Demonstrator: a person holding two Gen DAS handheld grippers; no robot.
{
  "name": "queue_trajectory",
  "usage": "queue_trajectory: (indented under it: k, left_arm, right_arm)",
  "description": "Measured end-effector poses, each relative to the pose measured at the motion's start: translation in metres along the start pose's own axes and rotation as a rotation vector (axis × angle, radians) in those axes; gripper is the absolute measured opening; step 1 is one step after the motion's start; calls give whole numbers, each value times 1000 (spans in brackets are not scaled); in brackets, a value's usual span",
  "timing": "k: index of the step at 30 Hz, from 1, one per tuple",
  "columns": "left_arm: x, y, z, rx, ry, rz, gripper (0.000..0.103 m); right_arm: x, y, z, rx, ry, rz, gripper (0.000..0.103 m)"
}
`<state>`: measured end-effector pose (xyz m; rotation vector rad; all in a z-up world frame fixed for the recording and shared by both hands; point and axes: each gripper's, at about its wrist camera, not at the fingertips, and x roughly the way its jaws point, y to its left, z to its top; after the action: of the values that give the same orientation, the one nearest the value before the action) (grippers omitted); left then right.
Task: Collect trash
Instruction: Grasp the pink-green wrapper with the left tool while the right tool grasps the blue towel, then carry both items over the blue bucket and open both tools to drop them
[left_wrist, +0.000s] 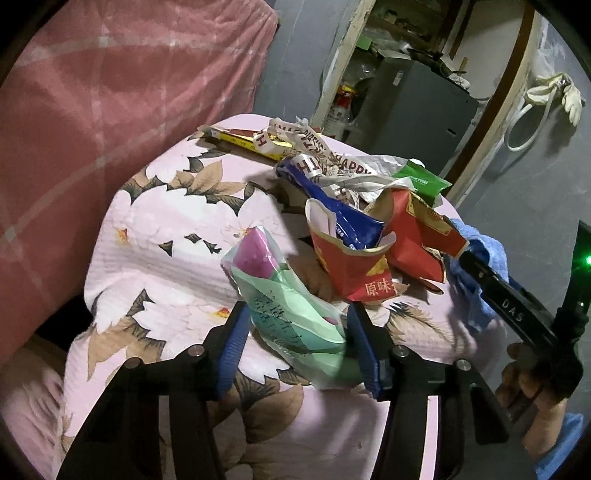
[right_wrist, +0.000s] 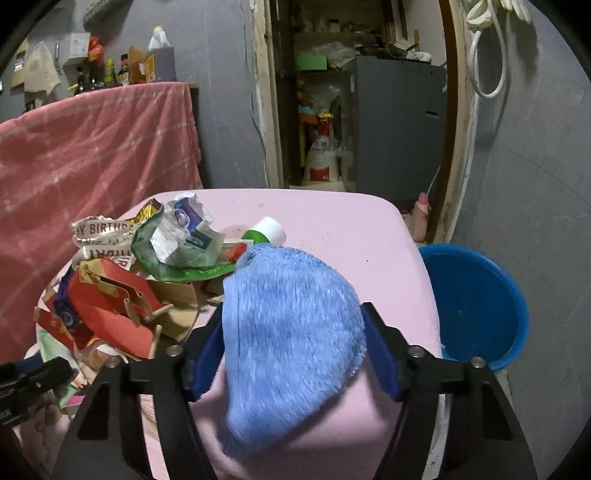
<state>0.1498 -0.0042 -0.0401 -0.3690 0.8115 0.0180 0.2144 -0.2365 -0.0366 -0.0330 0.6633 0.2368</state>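
My left gripper (left_wrist: 297, 312) is shut on a pale green plastic wrapper (left_wrist: 291, 314) with a pink patch; the wrapper stands tilted between the blue pads. Behind it lies a heap of trash: torn red cartons (left_wrist: 354, 269), a blue packet (left_wrist: 343, 218), a birthday ribbon (left_wrist: 314, 155) and a green packet (left_wrist: 421, 181). My right gripper (right_wrist: 293, 310) is shut on a bunched blue cloth (right_wrist: 291, 332), which bulges out past both pads. In the left wrist view that cloth (left_wrist: 480, 266) hangs at the right of the heap. A white-capped green bottle (right_wrist: 267, 230) lies just beyond the cloth.
The trash rests on a small table under a pink floral cover (left_wrist: 166, 229). A blue basin (right_wrist: 476, 306) stands on the floor at the table's right. A pink draped blanket (right_wrist: 92, 147) rises to the left. A doorway with a grey cabinet (right_wrist: 391, 122) lies behind.
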Motion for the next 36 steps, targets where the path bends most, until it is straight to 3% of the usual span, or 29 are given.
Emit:
queue_trajectory:
  k: [11,19,26,36]
  left_arm:
    - [-15,9,-11,-54,18,-69,29]
    - [-41,9,-23,-37,-9,-115,21]
    - [-67,-17,-35,73,-99,-159,20]
    - [-76,-95,-16,271,-323,-279,20]
  right_arm:
    - [-25,5,-15,7,-50,-10,30]
    - [-62,28,-45,-4,-121,4,26]
    - [-92,34,-58,17,-230,22,26]
    - [-121,-13,-33,81,-431,-33,26]
